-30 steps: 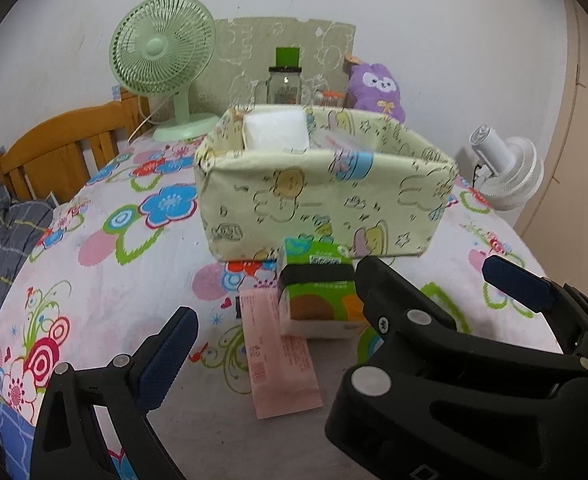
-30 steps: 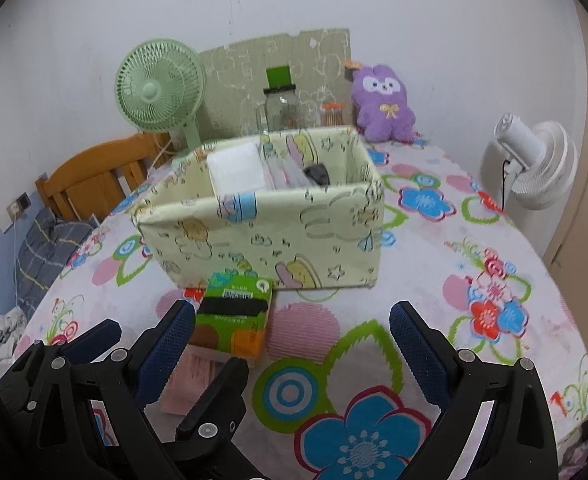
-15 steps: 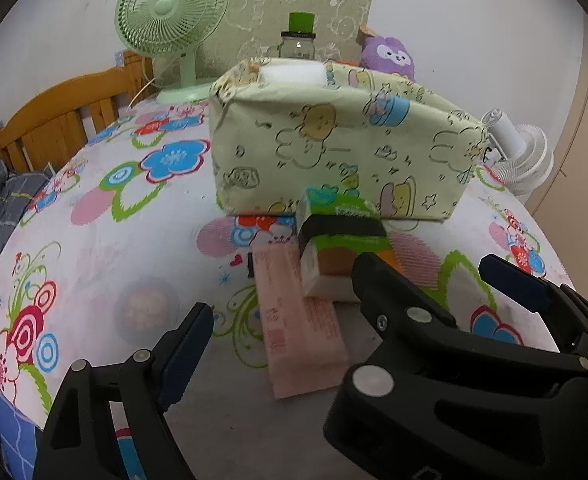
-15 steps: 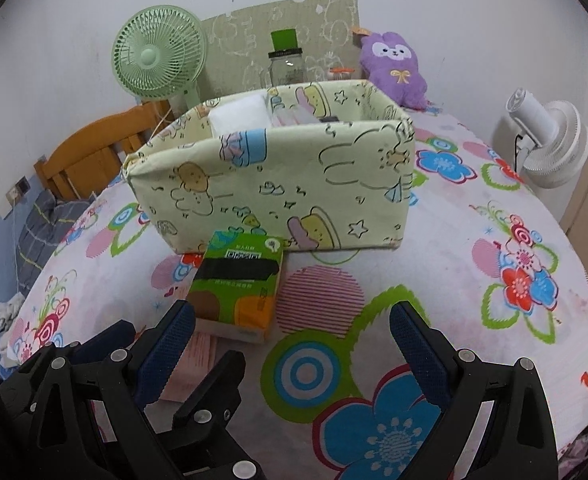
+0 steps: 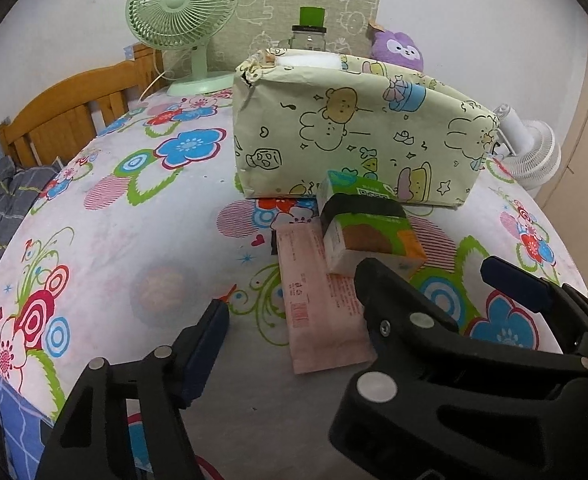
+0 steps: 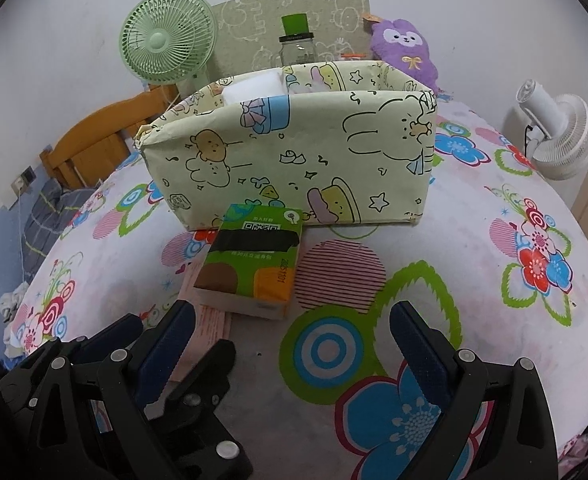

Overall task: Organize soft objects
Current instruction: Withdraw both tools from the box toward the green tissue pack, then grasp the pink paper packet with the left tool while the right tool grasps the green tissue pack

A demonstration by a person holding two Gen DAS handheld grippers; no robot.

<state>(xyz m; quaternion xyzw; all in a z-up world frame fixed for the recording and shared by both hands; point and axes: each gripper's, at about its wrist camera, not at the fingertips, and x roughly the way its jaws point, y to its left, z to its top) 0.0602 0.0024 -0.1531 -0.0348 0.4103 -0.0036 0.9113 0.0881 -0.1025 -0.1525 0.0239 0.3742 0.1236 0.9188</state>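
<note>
Now both tools sit lower and nearer the tissue pack [image 6: 252, 264].

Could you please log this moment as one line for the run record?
left gripper: open, empty | right gripper: open, empty, facing green tissue pack | pack: atop pink packet, before storage box

We see open tablecloth [image 6: 473, 240] to the right of the green tissue pack [image 6: 252, 264], while the cartoon-print box [image 6: 294, 160] walls off the far side and the pink packet [image 5: 317, 300] lies flat at its near left.
</note>
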